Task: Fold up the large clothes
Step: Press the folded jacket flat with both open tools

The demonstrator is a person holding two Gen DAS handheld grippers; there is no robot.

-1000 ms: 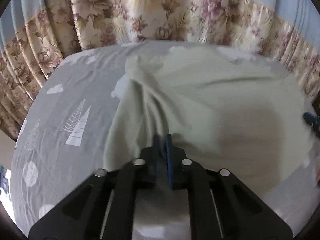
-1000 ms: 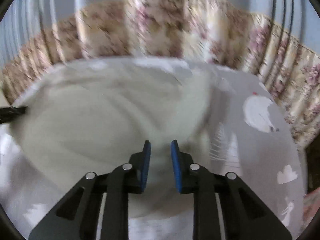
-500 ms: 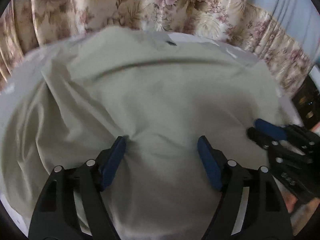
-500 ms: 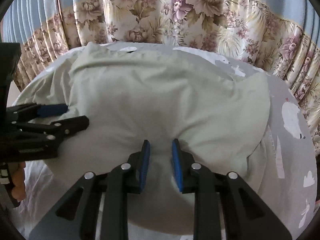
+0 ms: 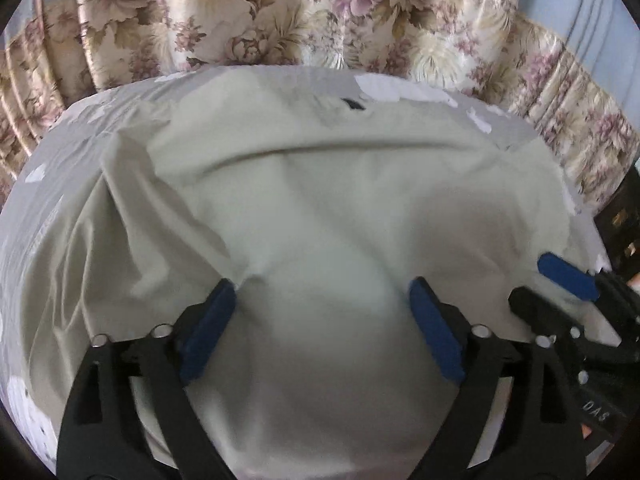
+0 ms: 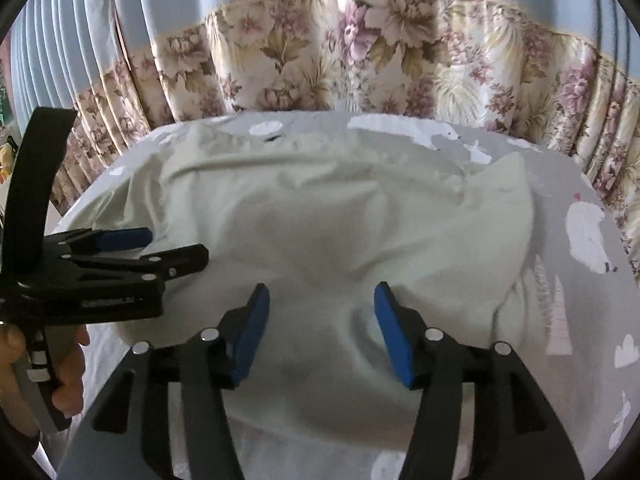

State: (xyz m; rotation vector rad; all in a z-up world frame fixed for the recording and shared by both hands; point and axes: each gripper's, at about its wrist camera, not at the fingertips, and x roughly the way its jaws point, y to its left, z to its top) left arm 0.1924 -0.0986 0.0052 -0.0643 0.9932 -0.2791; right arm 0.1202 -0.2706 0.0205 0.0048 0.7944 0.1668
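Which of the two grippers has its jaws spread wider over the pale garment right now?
The left gripper. Both have just been opening over the pale green garment, neither pinching it, but its blue pads stand clearly farther apart than the right gripper's.

Behind your bed [image 6: 580, 280], grey sheet printed with white shapes, hangs a pleated curtain [image 6: 360, 60]: floral band below, pale blue above. Dark furniture [image 5: 624, 216], possibly shelving, at right edge.

We find open bedsheet [image 6: 576, 304] right of the pale garment [image 6: 328, 216]; the floral curtain [image 6: 360, 60] walls off the far side, and the left gripper [image 6: 172, 248] crowds the near left.
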